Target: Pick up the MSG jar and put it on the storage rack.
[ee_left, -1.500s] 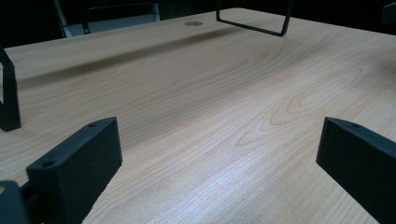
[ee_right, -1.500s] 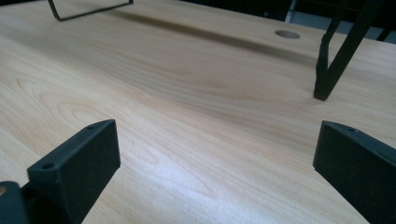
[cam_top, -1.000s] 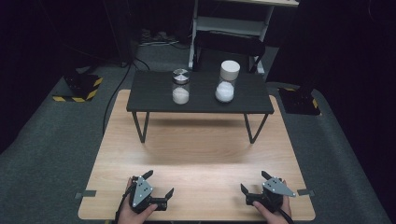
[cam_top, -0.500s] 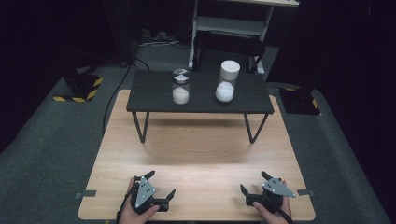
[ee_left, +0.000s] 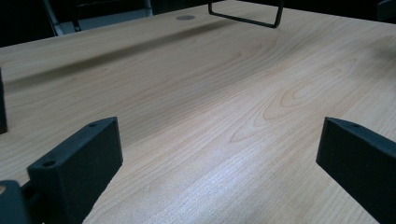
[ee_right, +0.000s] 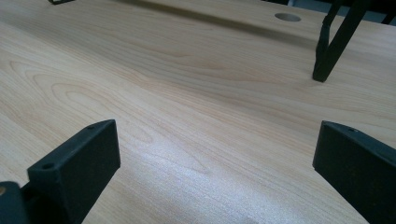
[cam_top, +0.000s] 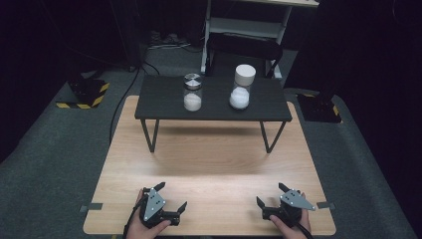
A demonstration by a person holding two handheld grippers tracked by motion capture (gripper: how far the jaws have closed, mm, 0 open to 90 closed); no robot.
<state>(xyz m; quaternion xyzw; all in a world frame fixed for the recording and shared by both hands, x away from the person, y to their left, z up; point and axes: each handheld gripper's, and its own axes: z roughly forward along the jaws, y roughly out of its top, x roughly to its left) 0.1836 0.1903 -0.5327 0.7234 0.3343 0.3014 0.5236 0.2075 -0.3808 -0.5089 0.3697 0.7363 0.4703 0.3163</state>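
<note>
1. High view: left gripper (cam_top: 171, 197) and right gripper (cam_top: 270, 194) sit low at the near edge of the wooden table (cam_top: 214, 164), each in a hand, well apart.
2. Both claws spread wide, nothing between the jaws.
3. Two jars stand on the small black table (cam_top: 159, 99) at the far end: steel-lidded jar (cam_top: 193, 92) left, white-lidded jar (cam_top: 242, 87) right, both well apart from the grippers.
4. Gripper views: bare wood between the jaws.

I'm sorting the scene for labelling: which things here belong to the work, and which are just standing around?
Belong to the work:
left gripper, open
right gripper, open
steel-lidded jar
white-lidded jar

Just about:
black side table
wooden table
striped block on the floor
</note>
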